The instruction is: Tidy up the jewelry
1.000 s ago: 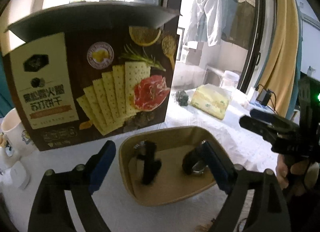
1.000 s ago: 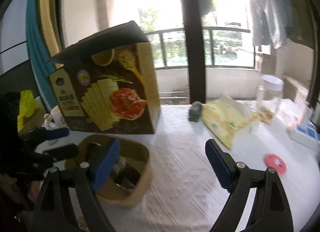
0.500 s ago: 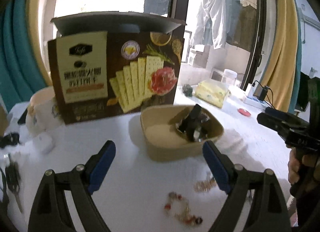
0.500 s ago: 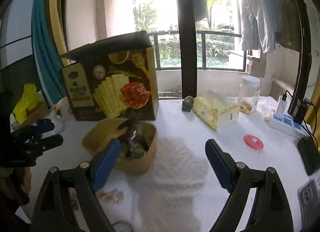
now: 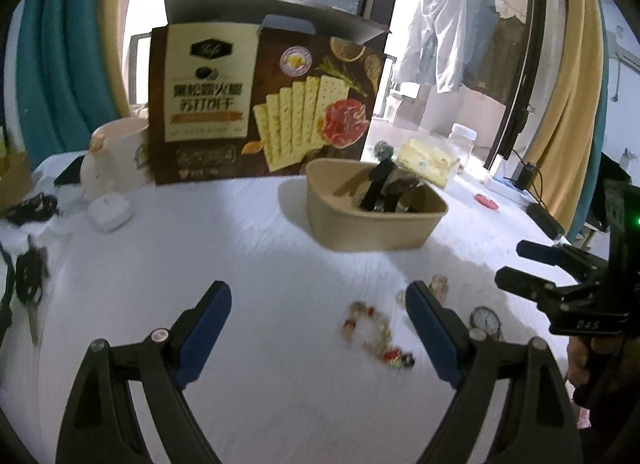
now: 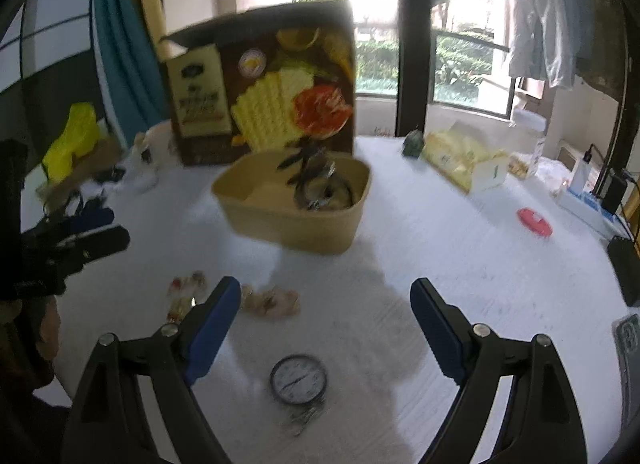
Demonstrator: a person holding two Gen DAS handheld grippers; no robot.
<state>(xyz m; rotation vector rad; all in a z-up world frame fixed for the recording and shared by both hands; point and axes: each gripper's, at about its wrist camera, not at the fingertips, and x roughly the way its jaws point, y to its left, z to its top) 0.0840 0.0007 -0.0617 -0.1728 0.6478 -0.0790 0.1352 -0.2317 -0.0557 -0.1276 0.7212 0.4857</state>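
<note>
White-clothed table [image 5: 260, 248], mid-tidy: we had some pieces inside the tan bowl [image 5: 360, 223].
Bead bracelet [image 5: 376, 332] and pocket watch [image 6: 298, 380] lay loose; both our grippers [image 5: 318, 338] [image 6: 326, 328] gaped wide, empty.

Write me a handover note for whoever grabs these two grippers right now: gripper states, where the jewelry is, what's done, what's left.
Left gripper: open, empty, above the white tablecloth.
Right gripper: open, empty.
Tan bin: already holds dark watch-like pieces; it stands in front of the cracker box.
Left to do, all loose on the cloth: beaded bracelet near the left gripper; pale bead cluster and round-faced watch between the right gripper's fingers.
Likely next: pick each up and drop it in the bin.
</note>
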